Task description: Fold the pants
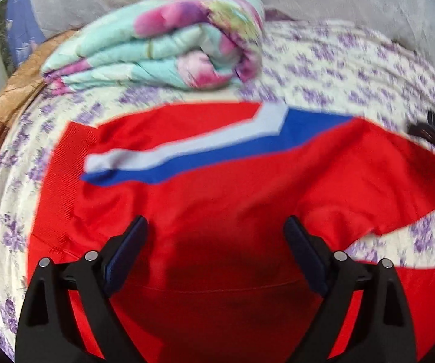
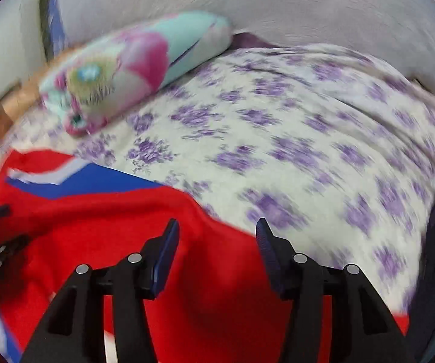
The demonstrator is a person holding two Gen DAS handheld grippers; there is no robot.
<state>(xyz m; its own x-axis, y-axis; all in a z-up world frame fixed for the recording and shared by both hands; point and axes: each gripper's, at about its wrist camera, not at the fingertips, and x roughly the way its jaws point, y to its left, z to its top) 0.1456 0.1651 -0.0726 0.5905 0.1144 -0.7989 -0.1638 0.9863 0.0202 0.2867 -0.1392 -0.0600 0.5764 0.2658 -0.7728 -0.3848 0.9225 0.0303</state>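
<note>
Jaws of both grippers gape over red pants, gripping nothing.
Left gripper [image 1: 215, 227] spreads wide, right gripper [image 2: 217, 233] narrower; pants [image 1: 232, 196] lie on the flowered bed [image 1: 338, 60], folded quilt [image 1: 163, 39] at eleven o'clock.

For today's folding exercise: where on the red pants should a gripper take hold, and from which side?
Probably the ribbed cuff of the red pants, at the left in the left wrist view. Come from above and the outer side: it lies flat on the bed sheet with an exposed edge, and the left gripper is open.
</note>
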